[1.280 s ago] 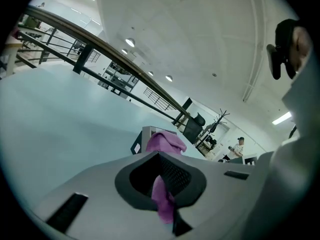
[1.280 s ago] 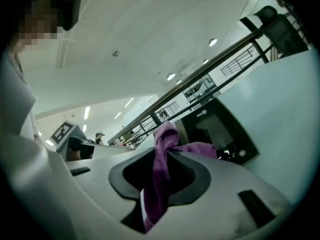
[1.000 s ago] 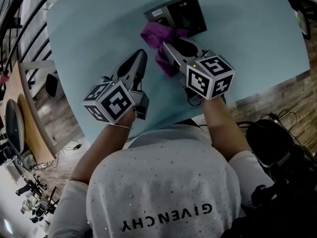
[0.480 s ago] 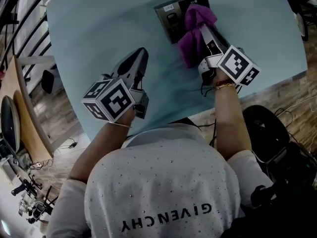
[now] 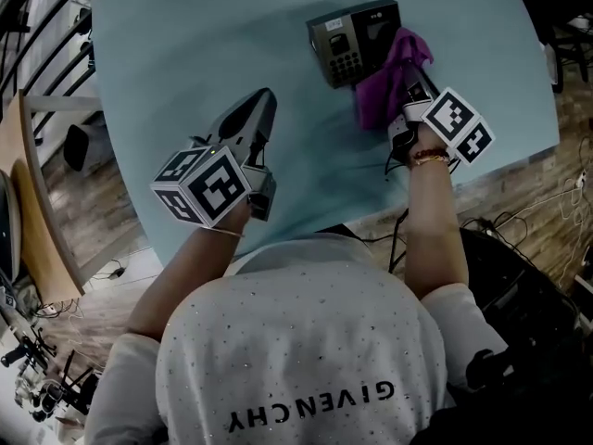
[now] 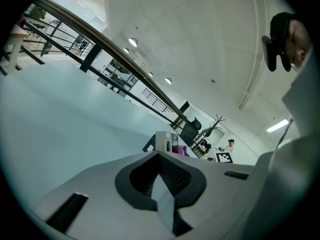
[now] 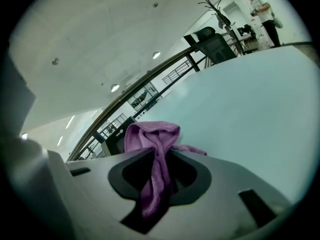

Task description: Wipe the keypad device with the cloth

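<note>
Purple cloth (image 5: 389, 86) hangs bunched from the right tongs (image 5: 414, 74), whose jaws are pinched onto it, and it presses against the right side of the keypad device (image 5: 345, 43). That device stands toward the far side of the pale blue counter (image 5: 185, 54), its keys and dark screen uncovered. Nearer and to the left, well apart from the device, the left tongs (image 5: 265, 100) point across the counter with jaws pressed together and nothing between them.

Head view dim but sharp; both gripper views bright, fisheye-warped, black-cornered
</note>
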Demonstrator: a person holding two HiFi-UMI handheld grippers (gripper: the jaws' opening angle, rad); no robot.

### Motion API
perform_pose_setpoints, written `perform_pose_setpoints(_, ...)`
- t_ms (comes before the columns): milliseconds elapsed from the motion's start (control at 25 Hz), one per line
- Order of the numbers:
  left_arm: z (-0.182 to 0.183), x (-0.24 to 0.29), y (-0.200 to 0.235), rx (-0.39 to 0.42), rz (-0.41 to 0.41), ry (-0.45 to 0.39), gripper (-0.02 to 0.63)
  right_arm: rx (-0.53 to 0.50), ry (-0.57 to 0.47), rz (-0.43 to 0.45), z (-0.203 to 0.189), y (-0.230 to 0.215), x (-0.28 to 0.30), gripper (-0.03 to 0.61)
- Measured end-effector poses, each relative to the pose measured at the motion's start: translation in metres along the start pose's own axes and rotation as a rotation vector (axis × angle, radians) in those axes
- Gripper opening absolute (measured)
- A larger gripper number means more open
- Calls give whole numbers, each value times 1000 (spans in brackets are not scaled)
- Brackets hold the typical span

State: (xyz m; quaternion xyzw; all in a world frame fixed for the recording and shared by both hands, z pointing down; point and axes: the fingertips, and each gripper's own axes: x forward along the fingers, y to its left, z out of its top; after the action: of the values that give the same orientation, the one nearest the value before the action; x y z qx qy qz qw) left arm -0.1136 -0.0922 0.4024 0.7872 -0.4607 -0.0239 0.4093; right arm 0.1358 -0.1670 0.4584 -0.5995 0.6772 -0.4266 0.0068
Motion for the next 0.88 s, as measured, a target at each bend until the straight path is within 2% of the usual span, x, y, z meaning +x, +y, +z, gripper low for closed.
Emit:
perform_pose_setpoints(80, 3, -2, 3, -17, -5, -12, 0, -43, -30, 36, 2, 18, -9, 81)
perform_pose_setpoints(160, 4, -2, 6, -31, -9, -20, 0, -138, -34, 107, -5, 45, -17, 81)
perform_pose_setpoints(240, 3, 0, 8, -37, -18, -19, 0, -234, 15, 162, -24, 66, -20, 81)
perform_pose_setpoints(560, -1, 9, 10, -86, -101, -17, 0, -503, 195, 265, -89, 121, -17, 81)
perform_pose_setpoints(680, -8, 10, 6, -63, -149, 4, 0, -572, 237, 255, -104, 128, -16, 81)
perform_pose_setpoints(880, -31, 16, 0, -78, -229, 88, 0, -629, 258, 148, -107, 117, -17, 82)
